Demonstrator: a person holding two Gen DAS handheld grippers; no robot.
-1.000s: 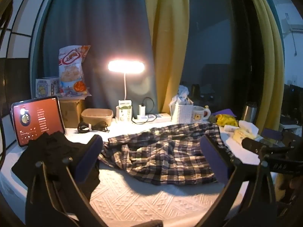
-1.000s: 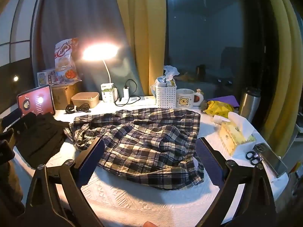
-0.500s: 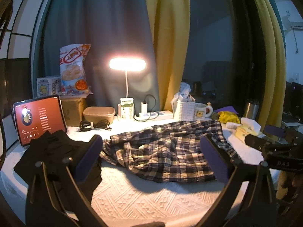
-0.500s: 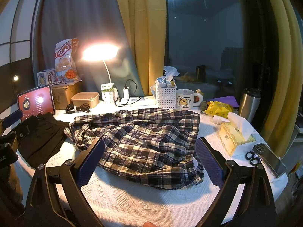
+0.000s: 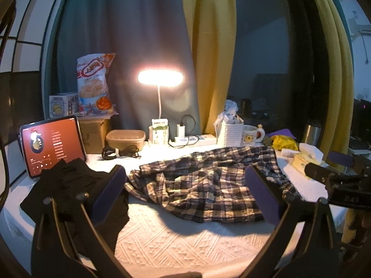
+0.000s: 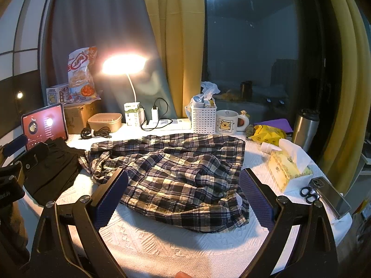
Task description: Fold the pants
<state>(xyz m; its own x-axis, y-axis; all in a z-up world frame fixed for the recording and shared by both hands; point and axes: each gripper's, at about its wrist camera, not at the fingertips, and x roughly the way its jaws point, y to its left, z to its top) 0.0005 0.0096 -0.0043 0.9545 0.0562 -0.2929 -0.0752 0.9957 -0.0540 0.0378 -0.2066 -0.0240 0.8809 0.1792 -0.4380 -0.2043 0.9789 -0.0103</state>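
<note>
Crumpled plaid pants (image 5: 204, 180) lie spread across the middle of the white textured table cover (image 5: 176, 238); they also show in the right wrist view (image 6: 176, 173). My left gripper (image 5: 185, 194) is open and empty, held above the near edge of the pants. My right gripper (image 6: 183, 197) is open and empty, held above the near part of the pants. A black garment (image 5: 69, 190) lies in a heap at the left; it also shows in the right wrist view (image 6: 53, 169).
A lit tablet (image 5: 52, 144), lamp (image 5: 160, 78), snack bag (image 5: 94, 83), brown tub (image 5: 125, 137), cable (image 5: 120, 153), power strip (image 5: 194, 139), white basket (image 6: 203, 118) and mug (image 6: 228, 122) line the back. Tissue box (image 6: 287, 169), phone (image 6: 330, 195), scissors (image 6: 307, 193) and steel flask (image 6: 305, 129) stand at the right.
Both grippers have drifted back a little from the table; the pants sit slightly farther away in both views. Nothing on the table has moved.
</note>
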